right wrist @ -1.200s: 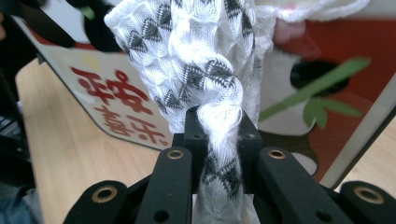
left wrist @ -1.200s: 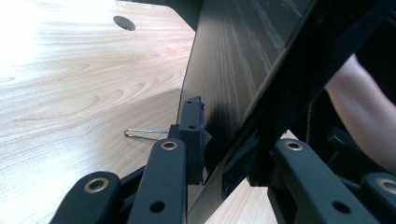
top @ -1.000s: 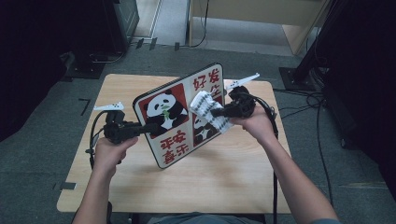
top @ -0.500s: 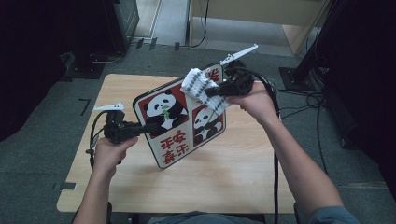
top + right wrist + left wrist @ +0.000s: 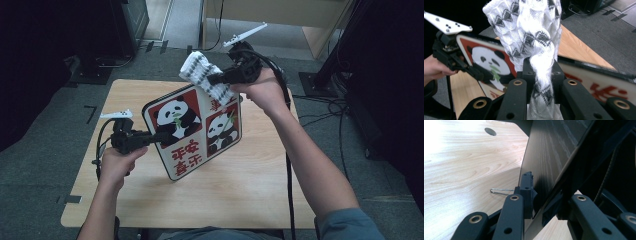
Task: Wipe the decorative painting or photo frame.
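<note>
A board (image 5: 192, 135) printed with two pandas on red and white panels stands tilted on the wooden table (image 5: 260, 180). My left gripper (image 5: 160, 136) is shut on its left edge. In the left gripper view the pads (image 5: 527, 192) pinch the board's dark back (image 5: 554, 152). My right gripper (image 5: 216, 79) is raised above the board's top edge and is shut on a white cloth (image 5: 200, 70) with a grey triangle pattern. In the right gripper view the twisted cloth (image 5: 529, 27) runs between the jaws of the right gripper (image 5: 541, 67), with the panda board (image 5: 486, 62) and the left gripper (image 5: 477, 72) behind it.
A thin wire clip (image 5: 499, 190) lies on the table near the board's foot, and a round hole (image 5: 490, 131) sits in the tabletop. Cables (image 5: 325, 105) trail over the grey floor at the right. Dark cabinets (image 5: 135, 20) stand behind the table.
My right gripper has lifted the cloth from the board's face to above its upper edge. The left gripper and the board have stayed put.
</note>
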